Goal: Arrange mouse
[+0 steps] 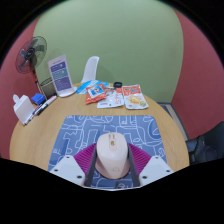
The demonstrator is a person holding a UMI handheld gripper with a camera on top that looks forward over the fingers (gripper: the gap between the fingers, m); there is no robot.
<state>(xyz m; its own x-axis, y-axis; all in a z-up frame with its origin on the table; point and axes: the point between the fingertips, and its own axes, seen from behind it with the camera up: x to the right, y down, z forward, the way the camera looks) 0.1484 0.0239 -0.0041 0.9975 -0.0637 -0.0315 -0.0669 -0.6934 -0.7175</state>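
Note:
A beige mouse (pixel 112 156) with a yellow scroll wheel sits between my fingers, its nose pointing away from me. My gripper (pixel 112 153) is shut on the mouse, and the magenta pads (pixel 79 163) show at either side of it. Under and beyond the mouse lies a blue-grey patterned mouse mat (pixel 110 127) on the near part of a round wooden table (pixel 42 125). Whether the mouse rests on the mat or hangs just above it cannot be told.
Past the mat lie several snack packets (pixel 98 93) and a flat packet (pixel 133 98). At the left are a white holder with pens (pixel 26 105), an upright printed card (pixel 60 73) and a fan (pixel 30 52). A white chair (pixel 90 68) stands behind the table.

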